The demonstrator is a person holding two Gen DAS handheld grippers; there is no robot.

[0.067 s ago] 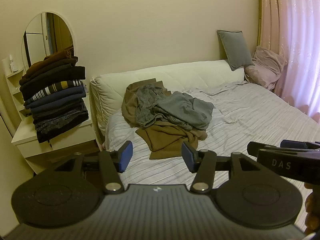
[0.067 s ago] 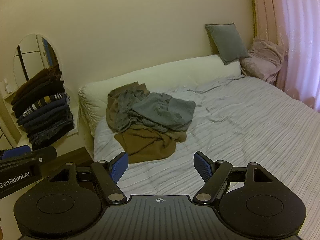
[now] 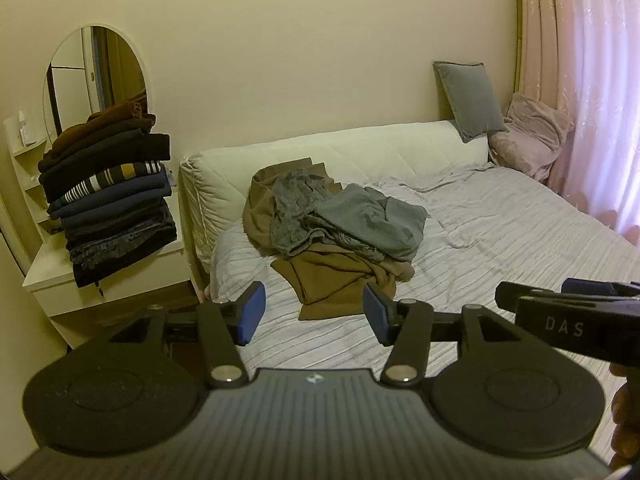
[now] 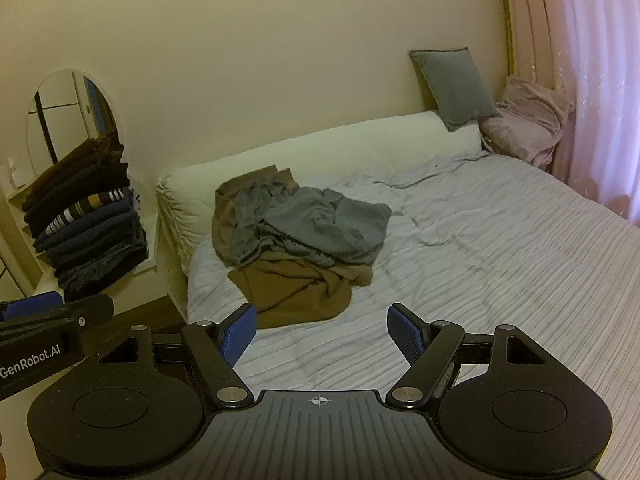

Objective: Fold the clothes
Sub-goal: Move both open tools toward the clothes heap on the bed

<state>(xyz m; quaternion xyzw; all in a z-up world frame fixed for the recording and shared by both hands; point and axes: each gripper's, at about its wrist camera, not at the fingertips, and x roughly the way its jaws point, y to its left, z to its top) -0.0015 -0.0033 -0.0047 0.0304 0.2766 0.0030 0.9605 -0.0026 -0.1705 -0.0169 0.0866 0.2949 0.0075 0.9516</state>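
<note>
Left gripper [image 3: 314, 316] and right gripper [image 4: 322, 334] hover wide open, empty, above the striped bed [image 4: 500, 264]; clothes pile [image 4: 296, 236] centre-left, bare sheet stretching right.

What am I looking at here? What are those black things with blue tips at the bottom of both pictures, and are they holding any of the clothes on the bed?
Those are two hand-held grabbers, one in each of a person's hands; there is no robot arm. Each carries a camera looking forward along its two fingers, so each picture is one grabber's own view. One shows the left gripper, the other the right gripper. Both stand open with nothing between the blue pads.

Ahead is a bed with a striped cover. On it lies a loose pile of clothes, grey pieces over brown ones, not yet folded. A stack of folded clothes sits on a white dresser beside the bed, before an oval mirror.
</note>
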